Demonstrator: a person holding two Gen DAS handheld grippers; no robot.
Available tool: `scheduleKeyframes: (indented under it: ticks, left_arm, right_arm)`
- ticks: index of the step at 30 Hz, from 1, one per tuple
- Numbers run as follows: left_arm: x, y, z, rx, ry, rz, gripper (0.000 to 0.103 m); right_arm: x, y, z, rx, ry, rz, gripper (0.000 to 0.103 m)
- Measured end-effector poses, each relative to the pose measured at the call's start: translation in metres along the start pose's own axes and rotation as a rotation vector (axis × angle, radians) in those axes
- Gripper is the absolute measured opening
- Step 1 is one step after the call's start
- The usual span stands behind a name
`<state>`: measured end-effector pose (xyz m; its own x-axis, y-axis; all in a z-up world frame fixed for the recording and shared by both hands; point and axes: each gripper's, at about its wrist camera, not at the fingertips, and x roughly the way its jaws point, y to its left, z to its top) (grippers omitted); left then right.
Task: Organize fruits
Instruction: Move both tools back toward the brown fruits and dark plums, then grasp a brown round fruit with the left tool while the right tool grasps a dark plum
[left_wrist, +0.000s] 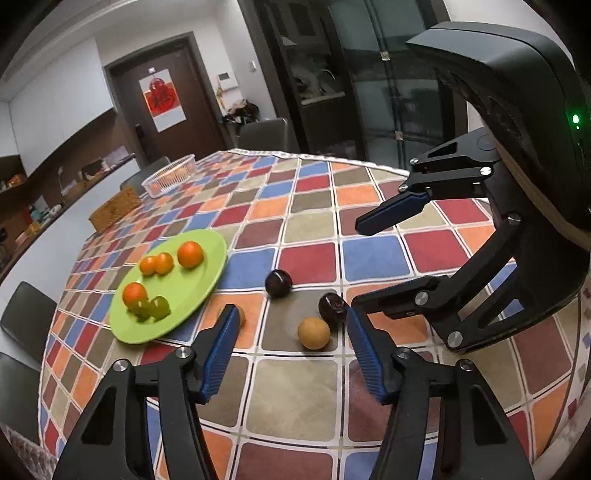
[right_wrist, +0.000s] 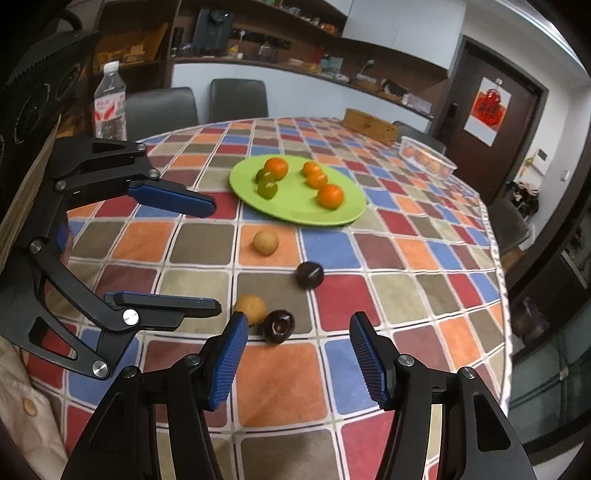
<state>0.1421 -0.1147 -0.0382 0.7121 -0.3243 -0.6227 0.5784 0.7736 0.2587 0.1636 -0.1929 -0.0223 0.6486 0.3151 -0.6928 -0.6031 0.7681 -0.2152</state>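
Note:
A green plate (left_wrist: 207, 288) (right_wrist: 332, 214) on the checked tablecloth holds several oranges (left_wrist: 190, 254) (right_wrist: 330, 195) and small green fruits (left_wrist: 155, 308) (right_wrist: 266, 187). On the cloth lie two tan round fruits (left_wrist: 314, 333) (right_wrist: 265, 242) (right_wrist: 251, 308) and two dark plums (left_wrist: 278, 283) (left_wrist: 332, 306) (right_wrist: 309, 274) (right_wrist: 279, 325). My left gripper (left_wrist: 290, 325) is open and empty, just above the near tan fruit. My right gripper (right_wrist: 297, 328) is open and empty, above the near plum. Each gripper shows in the other's view, open (left_wrist: 360, 262) (right_wrist: 216, 256).
A clear plastic basket (left_wrist: 170, 179) (right_wrist: 428, 158) and a wooden box (left_wrist: 115, 212) (right_wrist: 371, 126) stand at the table's far side. A water bottle (right_wrist: 109, 101) stands at the far left edge. Chairs (right_wrist: 238, 99) surround the table.

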Motion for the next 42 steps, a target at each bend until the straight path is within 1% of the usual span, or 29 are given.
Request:
scheduleKeyframes:
  ticks: [2, 9, 11, 20, 25, 29, 30, 34, 39, 40, 41, 42]
  left_arm:
    - [0.008, 0.0, -0.002, 0.005, 0.019, -0.011, 0.052]
    - [0.031, 0.002, -0.009, 0.0, 0.074, -0.055, 0.044]
    - [0.036, 0.002, -0.01, 0.002, 0.081, -0.063, 0.041]
    - [0.05, 0.003, -0.013, 0.001, 0.111, -0.09, 0.036]
    - [0.056, 0.004, -0.013, -0.009, 0.119, -0.102, 0.035]
    - [0.063, 0.006, -0.013, -0.027, 0.146, -0.127, 0.029]
    - [0.063, 0.007, -0.013, -0.032, 0.146, -0.129, 0.027]
    - [0.06, 0.011, -0.014, -0.076, 0.157, -0.122, 0.027]
    - [0.049, 0.023, -0.016, -0.162, 0.156, -0.078, 0.027]
    - [0.047, 0.025, -0.017, -0.178, 0.156, -0.075, 0.027]
    - [0.046, 0.027, -0.018, -0.201, 0.157, -0.07, 0.027]
    - [0.046, 0.029, -0.019, -0.217, 0.158, -0.067, 0.027]
  right_arm:
    - [0.008, 0.001, -0.001, -0.005, 0.014, 0.019, 0.057]
    - [0.031, 0.001, -0.009, -0.019, 0.06, 0.063, 0.047]
    - [0.035, 0.0, -0.011, -0.017, 0.068, 0.073, 0.047]
    - [0.047, -0.001, -0.012, -0.024, 0.078, 0.094, 0.042]
    - [0.05, -0.002, -0.013, -0.02, 0.083, 0.103, 0.04]
    - [0.053, -0.003, -0.013, -0.012, 0.086, 0.109, 0.04]
    - [0.053, -0.003, -0.013, -0.009, 0.086, 0.111, 0.04]
    - [0.053, -0.002, -0.012, -0.002, 0.081, 0.115, 0.04]
    - [0.055, -0.004, -0.01, 0.026, 0.078, 0.123, 0.04]
    - [0.056, -0.004, -0.009, 0.032, 0.078, 0.126, 0.039]
    - [0.057, -0.004, -0.009, 0.042, 0.078, 0.135, 0.035]
    - [0.058, -0.003, -0.009, 0.048, 0.08, 0.141, 0.034]
